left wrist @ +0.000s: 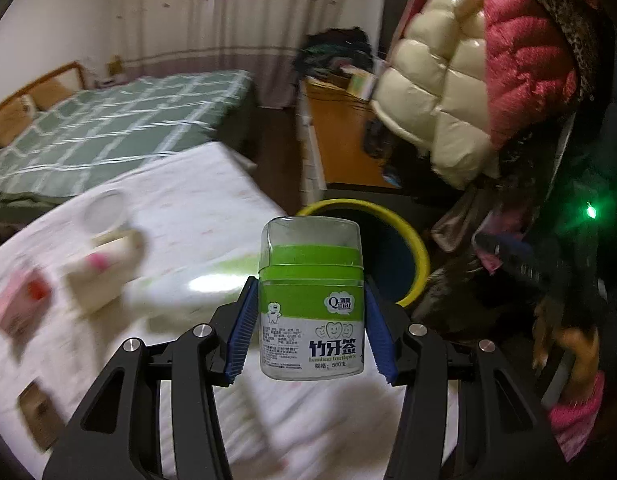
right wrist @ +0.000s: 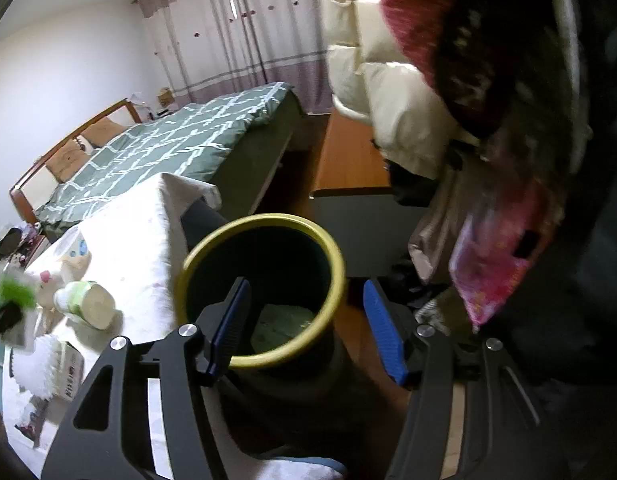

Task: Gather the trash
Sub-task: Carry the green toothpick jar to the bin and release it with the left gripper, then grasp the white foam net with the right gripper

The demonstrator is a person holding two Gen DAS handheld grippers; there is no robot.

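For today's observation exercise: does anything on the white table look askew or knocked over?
Yes. A green-and-white cup lies tipped on its side on the white table, beside the yellow-rimmed bin. No spill is visible.

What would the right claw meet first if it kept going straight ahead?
Probably the yellow-rimmed dark round trash bin: the open right claw points at its mouth, left finger overlapping the rim. Depth is unclear.

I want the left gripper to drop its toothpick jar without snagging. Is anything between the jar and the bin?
Nothing visible. The toothpick jar, clamped in the left gripper, sits just short of the bin, whose mouth is open. The right gripper hangs open above the bin's rim.
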